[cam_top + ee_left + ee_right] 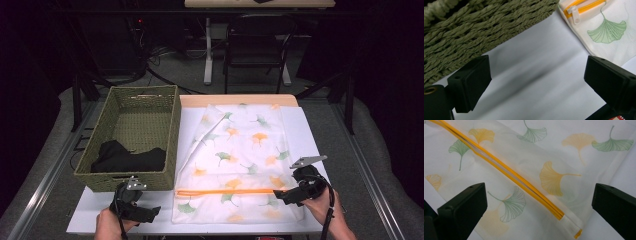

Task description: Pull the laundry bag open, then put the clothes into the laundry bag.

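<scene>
Nearby, on the white desk (310,131), a mesh bag (240,160) printed with ginkgo leaves lies flat, its orange zipper (225,191) running across the near end. The woven basket (107,125) stands just left of the bag, touching its edge, with a black cloth (127,157) inside. Left hand-held gripper (150,214) hovers over bare desk in front of the basket, jaws wide, nothing between them. Right hand-held gripper (279,196) sits at the zipper's right end, jaws wide and empty. A chair (257,42) stands beyond the desk.
</scene>
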